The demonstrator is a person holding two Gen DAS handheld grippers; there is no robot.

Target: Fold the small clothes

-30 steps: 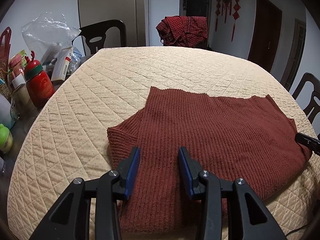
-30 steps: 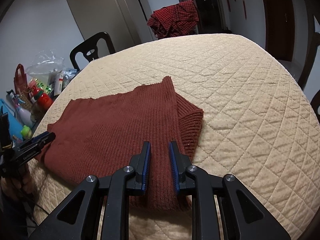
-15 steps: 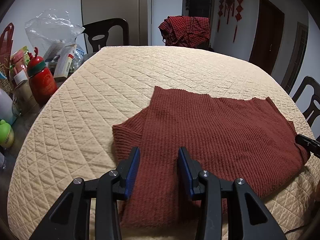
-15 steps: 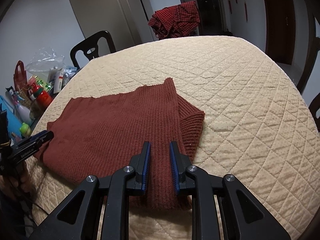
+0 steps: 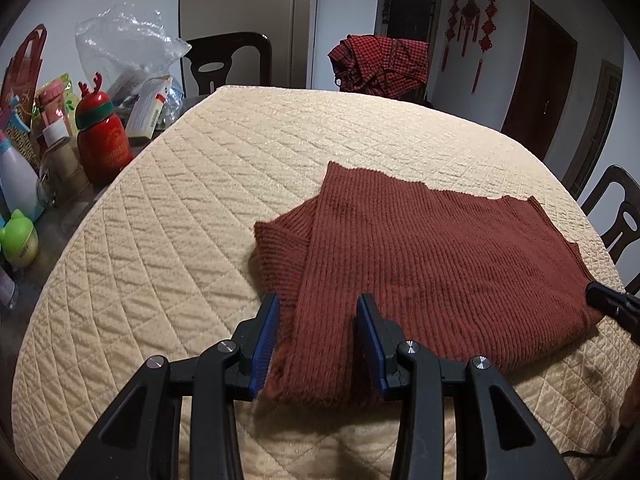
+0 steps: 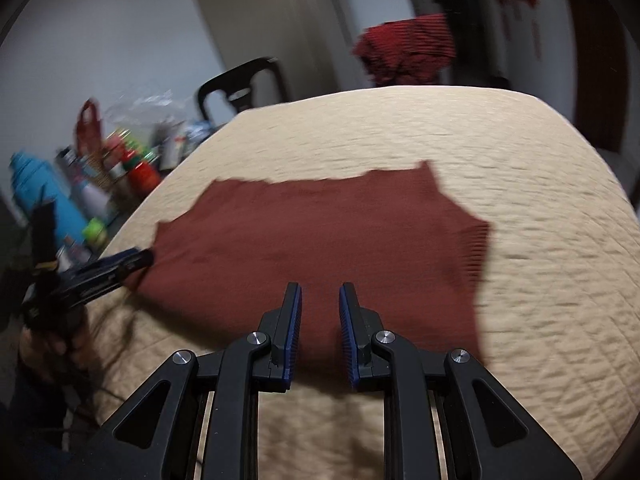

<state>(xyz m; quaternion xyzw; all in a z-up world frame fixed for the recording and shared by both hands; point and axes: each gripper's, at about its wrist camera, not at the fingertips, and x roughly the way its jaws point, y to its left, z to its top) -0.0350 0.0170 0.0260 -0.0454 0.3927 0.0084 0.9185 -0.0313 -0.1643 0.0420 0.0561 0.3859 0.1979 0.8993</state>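
Observation:
A rust-red knitted sweater (image 5: 432, 256) lies flat and partly folded on the quilted beige table cover (image 5: 200, 208); a ribbed sleeve cuff (image 5: 280, 252) sticks out at its left. My left gripper (image 5: 318, 316) is open, its jaws astride the sweater's near left edge. In the right wrist view the sweater (image 6: 320, 240) is blurred; my right gripper (image 6: 320, 304) is open with a narrow gap, above its near edge. The right gripper's tip (image 5: 608, 304) shows at the sweater's right corner in the left wrist view, and the left gripper (image 6: 100, 272) shows in the right wrist view.
Bottles, a red reindeer flask (image 5: 102, 136), a plastic bag (image 5: 128, 48) and boxes crowd the table's left side. Dark chairs (image 5: 228, 64) stand around; one at the back holds a red checked cloth (image 5: 380, 64). Another chair (image 5: 616, 216) stands at the right.
My right gripper has swung left over the sweater's near edge, blurring its view, and its jaws have opened a little. My left gripper has drifted slightly left and back. The sweater has not moved.

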